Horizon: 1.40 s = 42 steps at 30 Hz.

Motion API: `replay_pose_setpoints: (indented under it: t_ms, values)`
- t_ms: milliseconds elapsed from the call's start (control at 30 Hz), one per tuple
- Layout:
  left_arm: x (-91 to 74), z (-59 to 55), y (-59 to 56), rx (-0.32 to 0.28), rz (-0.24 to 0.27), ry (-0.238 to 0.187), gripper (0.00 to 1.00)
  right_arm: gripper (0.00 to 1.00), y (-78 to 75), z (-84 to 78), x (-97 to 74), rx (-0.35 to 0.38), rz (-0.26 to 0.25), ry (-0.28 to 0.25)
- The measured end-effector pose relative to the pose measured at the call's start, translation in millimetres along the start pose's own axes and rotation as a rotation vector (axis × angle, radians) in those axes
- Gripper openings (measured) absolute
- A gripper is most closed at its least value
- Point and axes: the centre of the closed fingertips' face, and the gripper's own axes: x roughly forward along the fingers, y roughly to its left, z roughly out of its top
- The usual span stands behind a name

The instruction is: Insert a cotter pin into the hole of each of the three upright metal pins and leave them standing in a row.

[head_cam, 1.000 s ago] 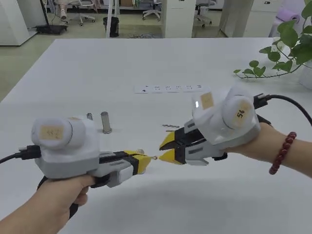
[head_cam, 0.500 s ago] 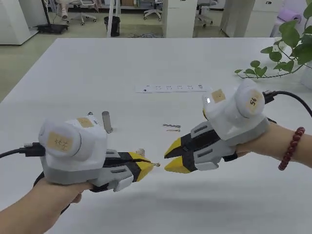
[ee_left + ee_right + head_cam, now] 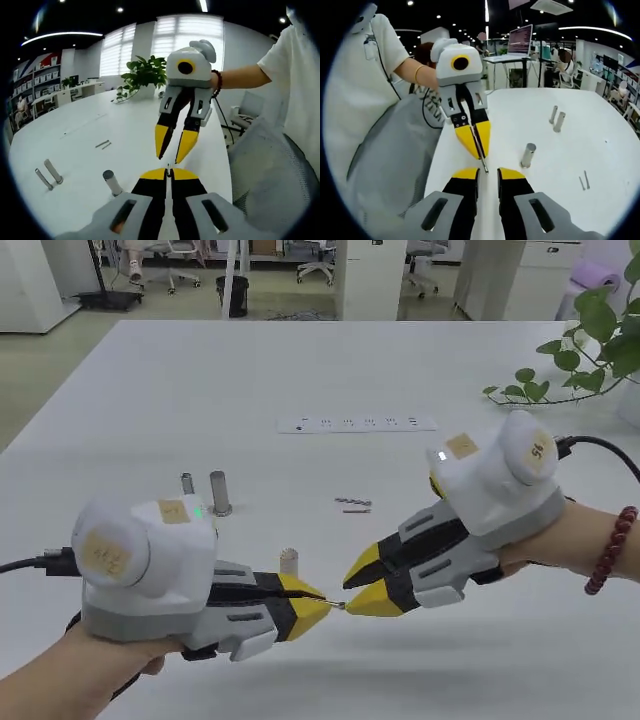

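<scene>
Gripping a cotter pin, the left tongs are closed on it above the bench; the right tongs, narrowly parted, sit at its tip. One metal pin stands just behind, two more pins farther left, spare cotters lying beyond.

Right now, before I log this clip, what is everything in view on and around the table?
table: one, white, under everything
metal pins: three, grey, upright; two close together at the left, one just behind the gripper tips
loose cotter pins: two, grey, lying mid-table
power strip: one, white, further back
plant: one, green, far right edge
held cotter pin: one, thin metal, sticking out of the left gripper's tips
left gripper: yellow-tipped, shut on the held cotter pin
right gripper: yellow-tipped, open, tips facing the left's
bracelet: one, dark red beads, right wrist
</scene>
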Motion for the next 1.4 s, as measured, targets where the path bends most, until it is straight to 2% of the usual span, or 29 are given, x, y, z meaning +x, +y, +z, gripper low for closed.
replay_pose_setpoints:
  t_ms: [133,367,633,767,1133,1267,1333,1400]
  values:
    - [-0.4,-0.3,-6.8,0.004,-0.027,-0.012,0.00,0.15,8.9,0.4,-0.1,0.008,0.045,-0.005]
    - [-2.3,4.3,-15.0,0.015,-0.059,-0.040,0.00,0.15,19.1,-3.4,1.8,0.000,0.093,-0.003]
    - [-2.2,8.5,-23.0,0.016,-0.093,-0.059,0.00,0.12,24.2,-1.5,3.6,-0.007,0.127,-0.022]
    - [-2.3,10.5,-23.5,-0.005,-0.102,-0.077,0.00,0.09,26.0,-1.6,3.9,-0.010,0.141,-0.019]
    - [-1.9,7.8,-26.1,-0.006,-0.124,-0.085,0.00,0.04,27.1,-3.3,5.2,0.003,0.152,-0.018]
    - [-1.0,6.8,-25.1,-0.010,-0.115,-0.079,0.01,0.03,26.1,-4.4,5.8,-0.020,0.143,0.004]
    - [0.4,5.8,-21.9,-0.043,-0.103,-0.070,0.02,0.03,25.4,-5.1,6.1,-0.033,0.136,0.016]
    - [1.0,5.6,-18.4,-0.036,-0.080,-0.068,0.02,0.03,21.7,-4.9,6.3,-0.037,0.118,0.021]
